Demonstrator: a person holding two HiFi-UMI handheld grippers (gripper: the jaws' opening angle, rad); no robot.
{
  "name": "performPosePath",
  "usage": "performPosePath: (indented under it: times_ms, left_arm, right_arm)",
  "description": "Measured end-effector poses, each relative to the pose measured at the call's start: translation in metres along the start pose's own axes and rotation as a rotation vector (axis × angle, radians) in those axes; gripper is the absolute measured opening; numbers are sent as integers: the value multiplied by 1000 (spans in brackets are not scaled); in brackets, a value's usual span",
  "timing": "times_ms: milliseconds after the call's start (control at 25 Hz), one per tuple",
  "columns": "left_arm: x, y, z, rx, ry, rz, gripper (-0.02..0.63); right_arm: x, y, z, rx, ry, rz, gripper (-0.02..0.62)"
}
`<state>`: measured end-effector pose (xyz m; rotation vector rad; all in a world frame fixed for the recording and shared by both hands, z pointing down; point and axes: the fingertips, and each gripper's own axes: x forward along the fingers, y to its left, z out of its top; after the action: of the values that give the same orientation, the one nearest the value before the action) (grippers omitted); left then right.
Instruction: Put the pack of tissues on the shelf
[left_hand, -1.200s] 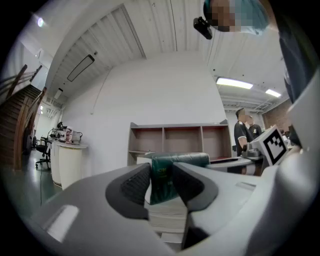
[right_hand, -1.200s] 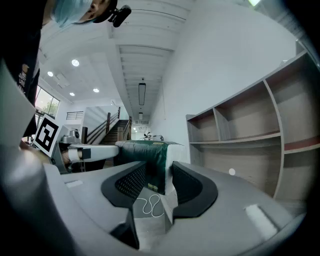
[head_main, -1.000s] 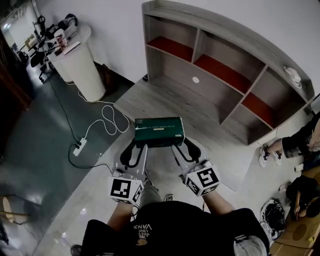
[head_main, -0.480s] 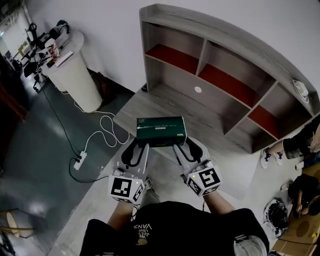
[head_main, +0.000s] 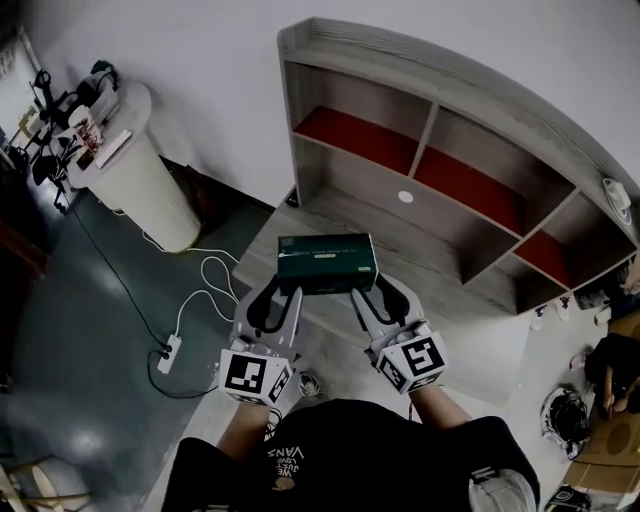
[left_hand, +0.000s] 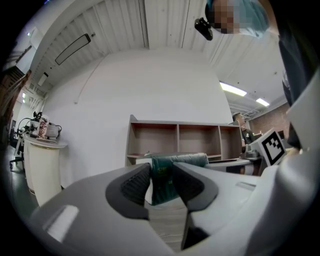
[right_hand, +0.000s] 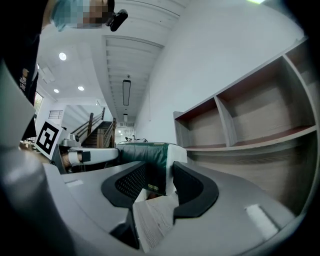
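Observation:
The pack of tissues (head_main: 327, 262), a dark green box with white ends, hangs in the air over the front edge of the shelf's low deck (head_main: 420, 235). My left gripper (head_main: 278, 298) is shut on its left end and my right gripper (head_main: 372, 298) on its right end. In the left gripper view the pack (left_hand: 162, 175) sits between the dark pads of the left gripper (left_hand: 161, 182). The right gripper view shows the pack (right_hand: 147, 160) clamped in the right gripper (right_hand: 159, 182). The grey wooden shelf (head_main: 345, 100) has several red-floored compartments ahead.
A white round stand (head_main: 140, 175) with clutter on top is at the left. A power strip (head_main: 170, 352) and white cable lie on the dark floor. A white object (head_main: 617, 197) rests on the shelf's top right. A person (head_main: 610, 365) and a bag (head_main: 565, 412) are at the right.
Both grippers have carried the pack forward toward the shelf, which now looks closer and larger. The grip on the pack is unchanged.

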<state>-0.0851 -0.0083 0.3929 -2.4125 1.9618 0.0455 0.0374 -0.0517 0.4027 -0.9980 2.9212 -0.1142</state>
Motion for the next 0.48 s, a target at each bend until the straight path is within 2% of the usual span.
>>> performPosePath:
  times_ms: [200, 480]
  left_arm:
    - [19, 34, 1, 8, -2, -52, 156]
    - [47, 58, 2, 2, -11, -149, 156]
  right_arm:
    - [33, 2, -1, 2, -8, -46, 163]
    - [57, -6, 2, 6, -26, -138, 164]
